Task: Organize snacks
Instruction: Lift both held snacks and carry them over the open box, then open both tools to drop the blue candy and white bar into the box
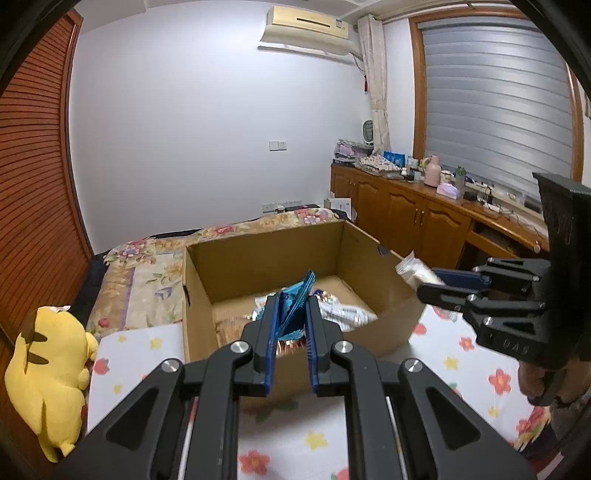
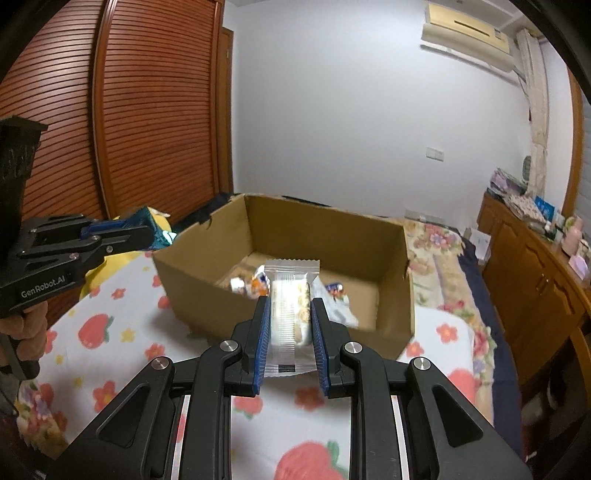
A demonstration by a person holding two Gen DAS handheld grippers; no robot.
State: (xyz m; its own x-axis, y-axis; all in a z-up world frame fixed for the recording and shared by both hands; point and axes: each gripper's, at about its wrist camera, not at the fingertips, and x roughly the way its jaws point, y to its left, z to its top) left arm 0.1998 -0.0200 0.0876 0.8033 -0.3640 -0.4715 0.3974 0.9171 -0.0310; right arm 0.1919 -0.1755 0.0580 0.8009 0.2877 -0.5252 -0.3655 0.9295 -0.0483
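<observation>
Snack packet between hand-held gripper pads

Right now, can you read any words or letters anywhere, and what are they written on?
"GenRobot.AI": side of the left gripper, right wrist view.
"DAS": partial letters on the right gripper, left wrist view.
Blue snack packet, clear snack packet, air conditioner label: print too blurred.

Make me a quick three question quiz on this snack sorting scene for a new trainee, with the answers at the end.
1. True or false: the cardboard box already holds snacks.
2. What does the left gripper hold?
A. blue packet
B. spoon
C. nothing
3. Fill in: the right gripper is shut on a ____ snack pack.

Key:
1. True
2. A, the blue packet
3. Clear; the clear snack pack
</observation>
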